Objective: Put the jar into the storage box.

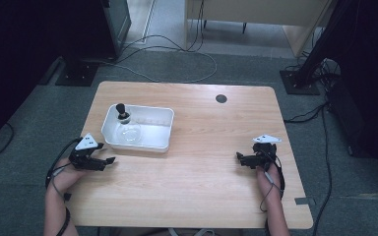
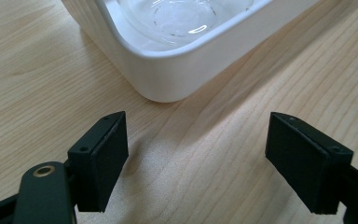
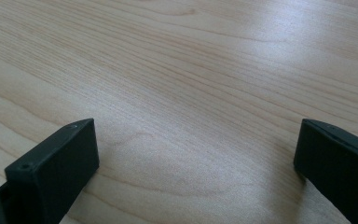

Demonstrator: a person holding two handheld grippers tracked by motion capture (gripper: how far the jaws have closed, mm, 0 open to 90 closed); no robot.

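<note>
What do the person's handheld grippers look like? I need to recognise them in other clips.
Both the left gripper and the right gripper are black, with two flat rectangular jaws, a pale three-cornered plate on top and a black trailing cable. Forearms are bare, no sleeves.

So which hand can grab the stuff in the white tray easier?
Probably the left. Its tongs are open right beside the white tray holding the glass bowl, while the right tongs sit far across bare table.
</note>
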